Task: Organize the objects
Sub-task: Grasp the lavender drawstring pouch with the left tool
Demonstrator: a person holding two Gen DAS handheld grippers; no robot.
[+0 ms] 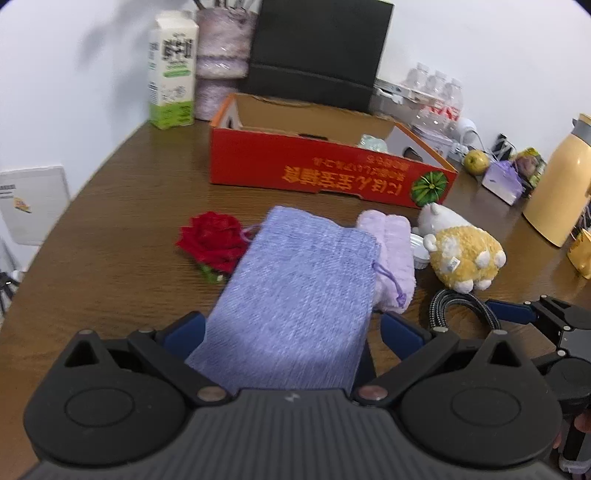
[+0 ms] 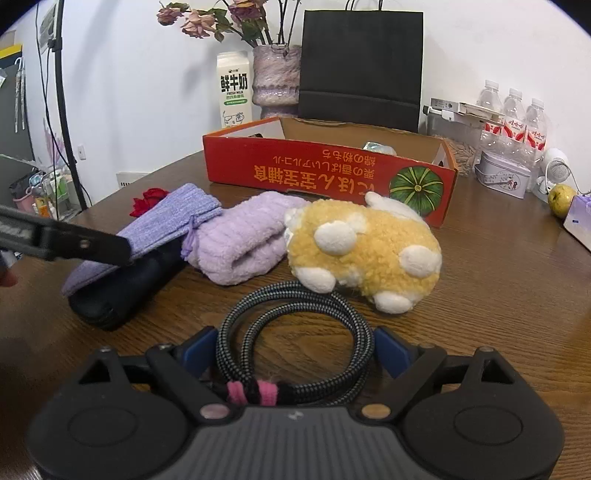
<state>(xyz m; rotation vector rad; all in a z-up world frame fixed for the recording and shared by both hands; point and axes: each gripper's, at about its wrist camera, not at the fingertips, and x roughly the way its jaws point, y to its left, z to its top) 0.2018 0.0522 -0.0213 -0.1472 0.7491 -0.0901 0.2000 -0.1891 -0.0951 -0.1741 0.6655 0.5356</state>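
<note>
The lavender knitted drawstring pouch [image 1: 295, 295] is clamped by the left gripper [image 1: 291, 332] and the coiled grey braided cable [image 2: 295, 332] by the right gripper [image 2: 295, 350], probably for boxing at twelve o'clock.

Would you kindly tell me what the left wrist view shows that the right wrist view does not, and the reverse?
Only the left wrist view shows the cream-yellow thermos jug and the right gripper from outside. Only the right wrist view shows the dried pink flowers, the pink-and-black strap binding the coiled grey braided cable, and a black case under the blue-purple woven drawstring pouch. Both share the open red cardboard box, yellow-and-white plush toy, folded lilac fleece cloth and milk carton.
</note>
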